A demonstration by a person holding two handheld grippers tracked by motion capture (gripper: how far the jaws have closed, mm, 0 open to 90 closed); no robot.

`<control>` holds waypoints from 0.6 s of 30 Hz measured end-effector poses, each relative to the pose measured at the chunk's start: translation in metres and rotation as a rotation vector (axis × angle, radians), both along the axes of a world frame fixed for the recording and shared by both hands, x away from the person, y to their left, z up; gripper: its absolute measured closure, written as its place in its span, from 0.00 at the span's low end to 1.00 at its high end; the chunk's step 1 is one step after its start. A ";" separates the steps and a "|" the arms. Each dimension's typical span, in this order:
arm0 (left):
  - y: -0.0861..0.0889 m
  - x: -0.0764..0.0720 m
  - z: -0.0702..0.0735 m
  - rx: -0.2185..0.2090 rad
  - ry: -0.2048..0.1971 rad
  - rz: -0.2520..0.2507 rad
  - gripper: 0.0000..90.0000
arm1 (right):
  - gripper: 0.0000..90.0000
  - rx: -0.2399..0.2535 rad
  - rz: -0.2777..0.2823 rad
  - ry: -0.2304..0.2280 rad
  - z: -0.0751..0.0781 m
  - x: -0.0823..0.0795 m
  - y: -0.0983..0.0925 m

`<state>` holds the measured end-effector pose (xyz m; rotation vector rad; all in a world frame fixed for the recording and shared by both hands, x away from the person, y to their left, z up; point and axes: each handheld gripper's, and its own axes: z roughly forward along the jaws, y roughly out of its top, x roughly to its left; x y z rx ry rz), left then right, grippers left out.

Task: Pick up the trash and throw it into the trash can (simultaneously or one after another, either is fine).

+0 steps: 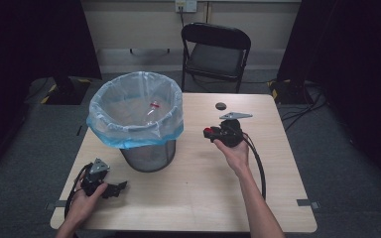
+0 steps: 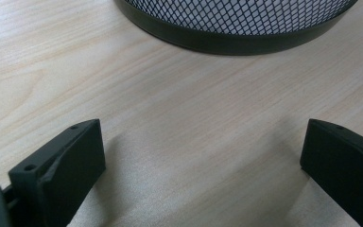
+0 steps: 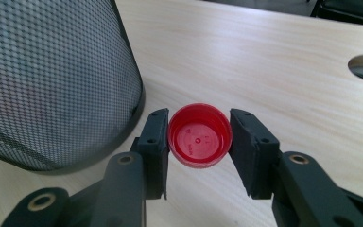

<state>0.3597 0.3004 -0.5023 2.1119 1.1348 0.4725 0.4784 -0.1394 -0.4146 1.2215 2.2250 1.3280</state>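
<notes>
A red cap (image 3: 199, 136) is being pinched between the jaws of the right gripper (image 1: 209, 134) at the bin's (image 1: 135, 116) three o'clock, presumably for dropping in, while the left gripper (image 1: 121, 188) is being rested wide open on the table (image 1: 198, 198).

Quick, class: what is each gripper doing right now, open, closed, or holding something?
Left gripper: open, nothing between its jaws, low over the table.
Right gripper: closed on a red bottle cap, beside the mesh bin.
</notes>
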 end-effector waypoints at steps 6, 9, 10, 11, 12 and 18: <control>0.000 0.000 0.000 0.000 0.000 0.000 0.00 | 0.66 0.027 0.002 -0.024 0.009 -0.001 0.001; 0.000 0.000 0.000 0.000 0.001 0.000 0.00 | 0.66 0.039 0.002 -0.039 0.016 -0.002 0.000; 0.000 0.000 0.000 -0.001 0.000 0.000 0.00 | 0.66 0.042 0.004 -0.042 0.018 -0.002 0.000; 0.000 0.000 0.000 0.000 0.001 0.000 0.00 | 0.67 0.041 0.004 -0.048 0.021 -0.003 0.000; 0.000 0.000 0.000 0.000 0.001 -0.001 0.00 | 0.66 0.043 0.006 -0.054 0.024 -0.003 0.000; 0.000 0.000 0.000 -0.002 0.002 -0.001 0.00 | 0.67 0.043 0.009 -0.079 0.040 -0.002 0.000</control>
